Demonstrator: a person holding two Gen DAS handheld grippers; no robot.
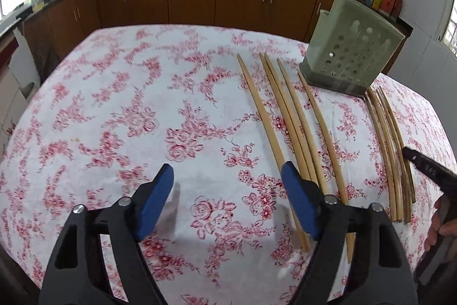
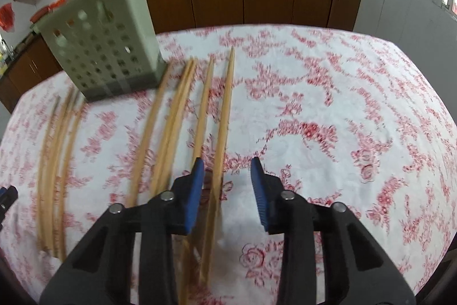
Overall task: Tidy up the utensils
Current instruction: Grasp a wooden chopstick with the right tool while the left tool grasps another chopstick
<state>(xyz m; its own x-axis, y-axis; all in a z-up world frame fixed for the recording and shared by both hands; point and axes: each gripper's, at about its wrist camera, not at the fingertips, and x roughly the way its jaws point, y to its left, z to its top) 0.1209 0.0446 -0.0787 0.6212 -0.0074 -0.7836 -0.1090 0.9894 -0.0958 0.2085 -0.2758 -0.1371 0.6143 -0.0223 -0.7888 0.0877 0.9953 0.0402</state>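
Right gripper [image 2: 227, 162] fingers half-closed astride one chopstick [image 2: 221, 133], not yet pinching; left gripper [image 1: 225, 173] wide, empty; risk: stick rolls away.

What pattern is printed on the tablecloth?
Red roses and leafy sprigs on white tablecloth, sharpest in the left wrist view.

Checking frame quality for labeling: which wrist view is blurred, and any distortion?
Right wrist view: motion blur smears the chopsticks and holder. Left wrist view: sharper, chopsticks crisp, slight softness on the tablecloth. Both: fisheye bending of straight sticks and table edge, dark vignette corners.
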